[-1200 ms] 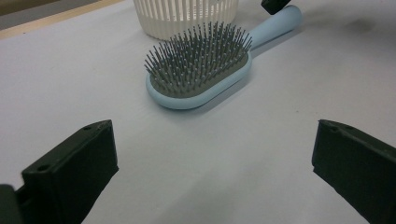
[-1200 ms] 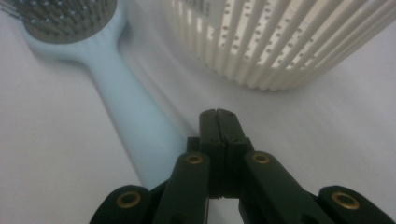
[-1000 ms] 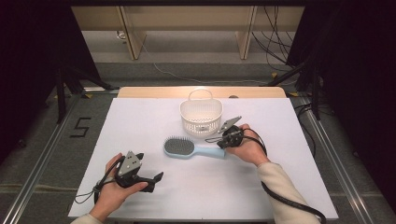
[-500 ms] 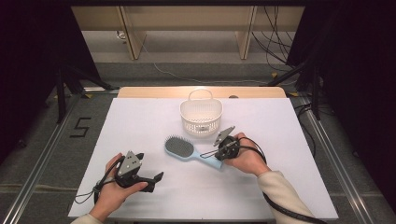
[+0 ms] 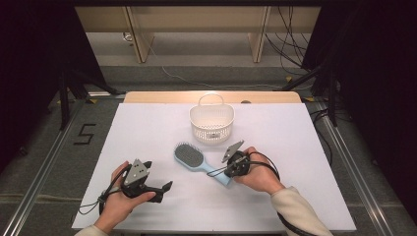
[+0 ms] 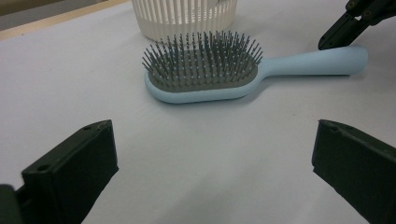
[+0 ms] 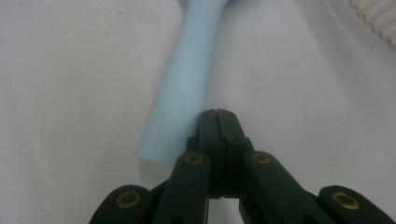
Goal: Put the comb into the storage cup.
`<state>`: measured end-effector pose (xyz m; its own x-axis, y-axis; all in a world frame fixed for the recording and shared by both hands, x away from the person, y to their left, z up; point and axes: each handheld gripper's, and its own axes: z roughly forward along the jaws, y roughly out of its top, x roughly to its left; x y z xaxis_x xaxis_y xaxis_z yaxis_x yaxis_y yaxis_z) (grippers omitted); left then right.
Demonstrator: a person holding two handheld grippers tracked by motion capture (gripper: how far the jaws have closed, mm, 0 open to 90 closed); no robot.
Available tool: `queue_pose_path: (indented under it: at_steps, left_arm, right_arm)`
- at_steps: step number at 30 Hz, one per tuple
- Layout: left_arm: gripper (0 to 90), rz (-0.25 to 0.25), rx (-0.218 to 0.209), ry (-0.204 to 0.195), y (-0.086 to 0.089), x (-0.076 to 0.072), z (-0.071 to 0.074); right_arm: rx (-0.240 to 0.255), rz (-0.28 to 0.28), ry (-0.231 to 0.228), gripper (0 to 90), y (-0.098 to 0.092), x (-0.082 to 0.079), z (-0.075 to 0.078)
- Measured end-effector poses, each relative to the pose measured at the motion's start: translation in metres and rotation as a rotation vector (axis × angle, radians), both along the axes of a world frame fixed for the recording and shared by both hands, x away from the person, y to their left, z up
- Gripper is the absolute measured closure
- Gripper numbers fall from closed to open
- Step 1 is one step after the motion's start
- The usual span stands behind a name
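Item 1: hairbrush [image 5: 191, 158], light blue, grey bristle pad facing up, lying flat on the white table [image 5: 305, 147] near its middle. Head points toward the far left, handle toward the near right. In the left gripper view, the hairbrush [image 6: 205, 74] lies ahead, bristles upright.

Item 2: basket [image 5: 212, 122], white, slatted, with a loop handle, upright just beyond the brush head, apart from it.

Item 3: right gripper [image 7: 218, 122], jaws pressed together with nothing between them, tips beside the end of the brush handle [image 7: 184, 88], touching or nearly so; contact cannot be told. In the high view, the right gripper [image 5: 226, 172] sits at the handle end.

Item 4: left gripper [image 5: 167, 187], jaws wide apart, holding nothing, resting near the table's front left, well apart from the brush.
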<state>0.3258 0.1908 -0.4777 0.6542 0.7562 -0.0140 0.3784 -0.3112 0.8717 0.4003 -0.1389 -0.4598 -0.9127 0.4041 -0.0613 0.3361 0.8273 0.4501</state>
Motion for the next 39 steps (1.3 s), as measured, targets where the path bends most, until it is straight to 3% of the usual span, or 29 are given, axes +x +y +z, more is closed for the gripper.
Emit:
queue_pose_path:
  at_steps: [8,11,13,14,17,19,20,22,26,34,39]
  left_arm:
    - [0.0,-0.002,0.0,0.002,0.0,0.0,0.0]
    - [0.0,0.002,-0.003,0.0,0.001,0.0,0.0]
    - [0.0,0.002,-0.003,-0.001,0.001,0.0,0.0]
    - [0.0,0.002,-0.002,-0.004,0.001,0.0,0.0]
    - [0.2,0.011,-0.012,-0.018,0.002,0.0,0.002]
    - [0.5,0.017,-0.013,-0.022,0.003,0.0,0.003]
    - [0.5,0.019,-0.015,-0.019,0.003,0.0,0.002]
    - [0.5,0.02,-0.015,-0.018,0.003,0.001,0.002]
    - [0.4,0.017,-0.008,-0.011,0.003,0.001,0.001]
    - [0.2,0.024,-0.005,-0.001,0.003,0.002,0.0]
    - [0.0,0.024,-0.002,0.002,0.003,0.003,0.0]
  right_arm:
    - [0.028,0.0,0.004,90.0,-0.001,-0.002,0.001]
    - [0.071,-0.037,-0.011,86.0,-0.005,-0.001,0.004]
    - [0.141,-0.085,-0.043,77.2,-0.014,0.001,0.007]
    - [0.141,-0.085,-0.043,77.2,-0.014,0.001,0.007]
    - [0.277,-0.158,-0.055,62.3,-0.027,0.002,0.013]
    - [0.426,-0.199,-0.093,44.9,-0.041,0.001,0.021]
    - [0.426,-0.199,-0.093,44.9,-0.041,0.001,0.021]
    - [0.538,-0.206,-0.132,34.1,-0.054,-0.003,0.025]
    - [0.578,-0.207,-0.177,26.1,-0.069,-0.01,0.027]
    - [0.65,-0.226,-0.223,15.9,-0.081,-0.02,0.03]
    - [0.636,-0.193,-0.221,15.6,-0.076,-0.022,0.032]
